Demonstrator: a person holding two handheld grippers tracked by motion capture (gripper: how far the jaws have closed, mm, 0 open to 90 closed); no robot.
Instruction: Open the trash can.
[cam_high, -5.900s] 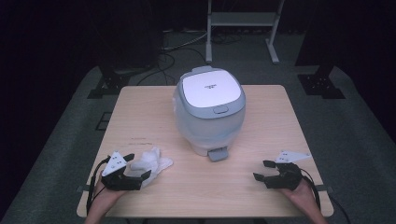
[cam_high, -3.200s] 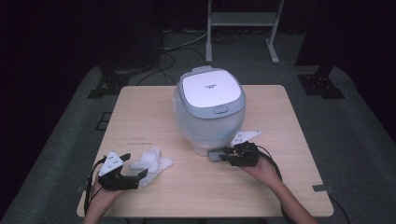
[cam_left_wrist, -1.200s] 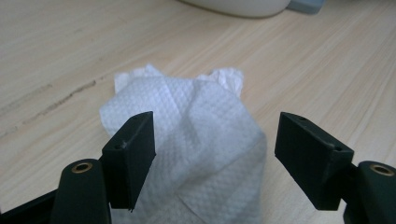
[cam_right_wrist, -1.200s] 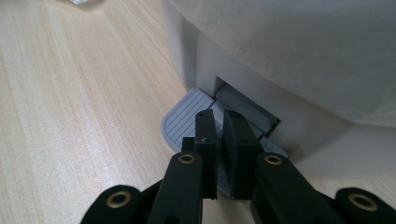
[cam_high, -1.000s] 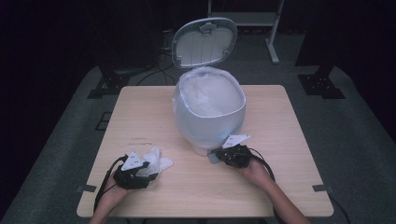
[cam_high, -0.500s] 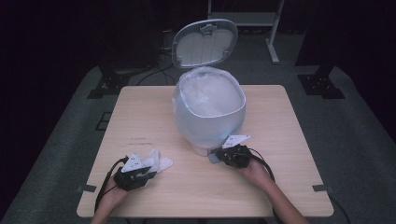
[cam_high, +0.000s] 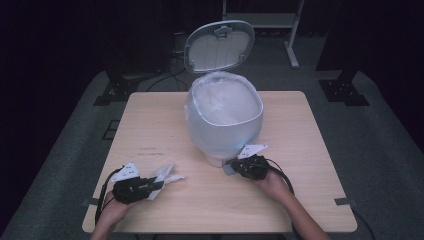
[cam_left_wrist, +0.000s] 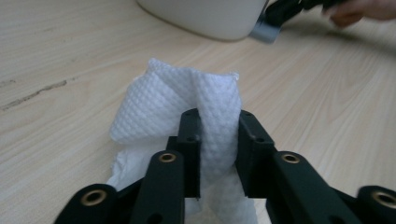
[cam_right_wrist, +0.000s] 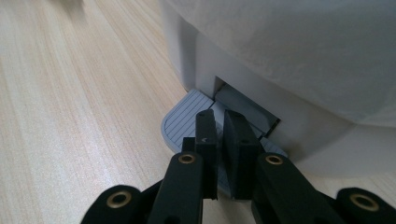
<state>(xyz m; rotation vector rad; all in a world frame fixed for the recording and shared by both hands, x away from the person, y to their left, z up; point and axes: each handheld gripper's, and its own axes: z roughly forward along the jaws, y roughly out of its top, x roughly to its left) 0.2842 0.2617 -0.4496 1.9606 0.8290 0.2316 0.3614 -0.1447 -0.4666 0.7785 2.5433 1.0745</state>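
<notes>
Now the left gripper pinches the white wipe on the table; the open bin sits ahead & to its right. Right gripper, jaws nearly closed, presses the pedal.

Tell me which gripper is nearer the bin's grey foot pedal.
Right. The right gripper sits on the grey pedal at the bin's base, jaws closed over it. The left gripper is off toward the table's near left corner, clamped on the white cloth.
</notes>
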